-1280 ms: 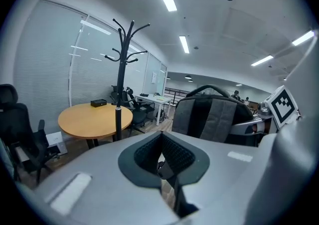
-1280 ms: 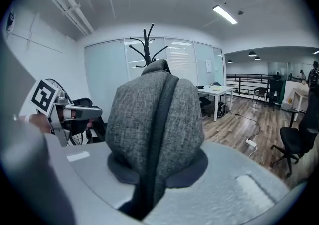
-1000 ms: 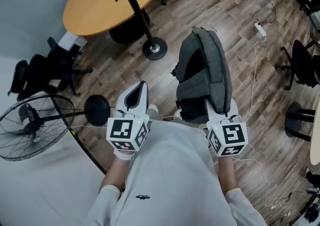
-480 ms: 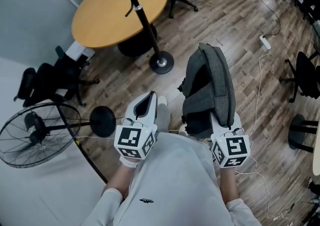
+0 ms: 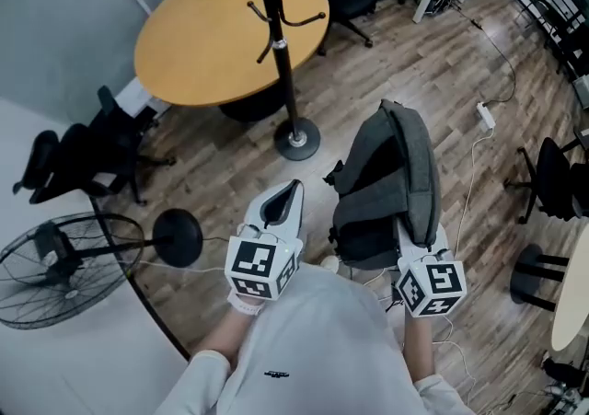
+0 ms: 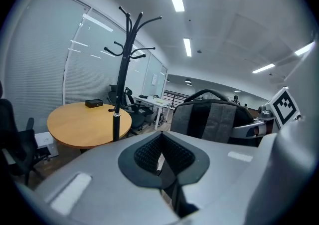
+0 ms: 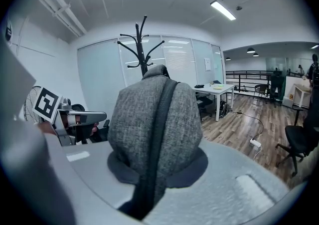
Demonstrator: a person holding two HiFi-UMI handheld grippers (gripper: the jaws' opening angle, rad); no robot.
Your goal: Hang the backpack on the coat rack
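Right gripper (image 5: 419,246): I read its jaws clamped on the grey backpack (image 5: 405,174), which stands upright above them at my 1 o'clock. Left gripper (image 5: 281,206): jaws together, nothing between. The coat rack (image 5: 281,63) stands at 11 o'clock from the bag, well apart, against the round table (image 5: 193,45).

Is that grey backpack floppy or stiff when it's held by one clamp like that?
Probably fairly firm: the backpack holds its rounded shape though the right gripper pinches just one end. Its woven grey fabric looks grippy, so slipping seems unlikely. Jutting out past the jaws, it may sag or swing on the way to the coat rack.
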